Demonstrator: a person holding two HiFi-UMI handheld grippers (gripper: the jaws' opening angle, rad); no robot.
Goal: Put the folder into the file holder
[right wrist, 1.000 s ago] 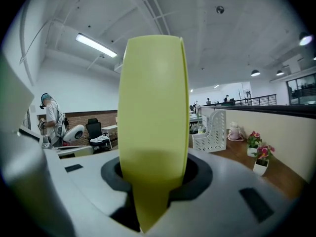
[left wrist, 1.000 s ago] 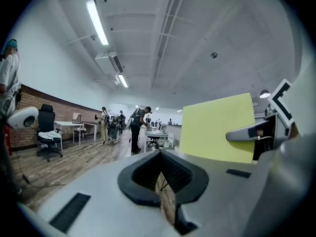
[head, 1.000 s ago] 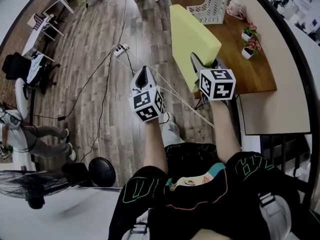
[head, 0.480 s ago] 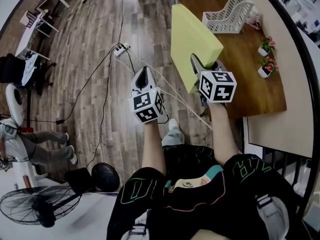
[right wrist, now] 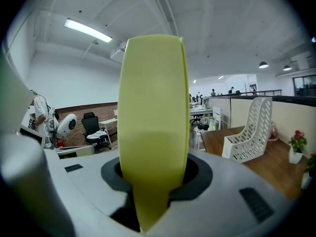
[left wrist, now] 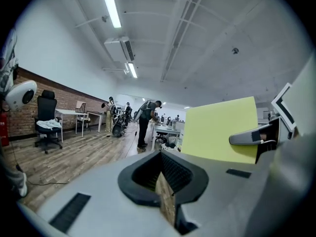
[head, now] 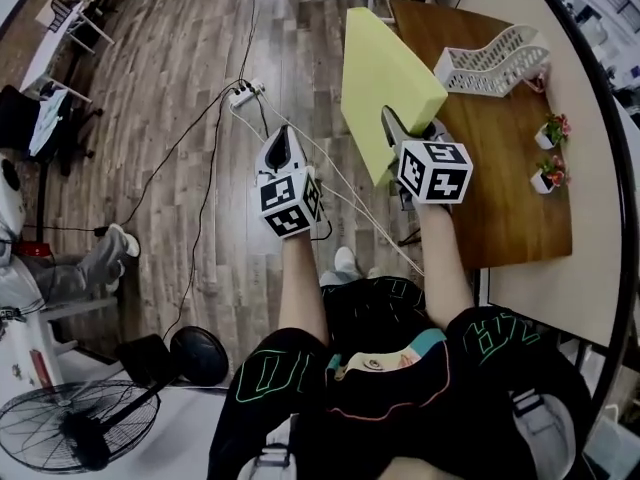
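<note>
Folder (head: 385,78) stands upright, its lower edge clamped between right gripper (head: 395,128) jaws for carrying; file holder (head: 490,60) well ahead on surface (head: 510,188); left gripper (head: 283,148) jaws together, empty

Open-plan office: desks (left wrist: 69,113), swivel chair (left wrist: 46,120), strip lights (left wrist: 111,5), cubicle partitions (right wrist: 220,112).

Office things around the two grippers

A brown wooden table (head: 505,198) lies just to the right of the right gripper (head: 392,120); near its far right edge stand two small white pots with pink flowers (head: 553,128). Ahead of the left gripper (head: 283,136), on the grey-brown plank floor (head: 170,78), lies a white power strip (head: 243,93), with thin black cables (head: 203,208) running back from it. A black standing fan (head: 80,433) is far behind and to the left.
</note>
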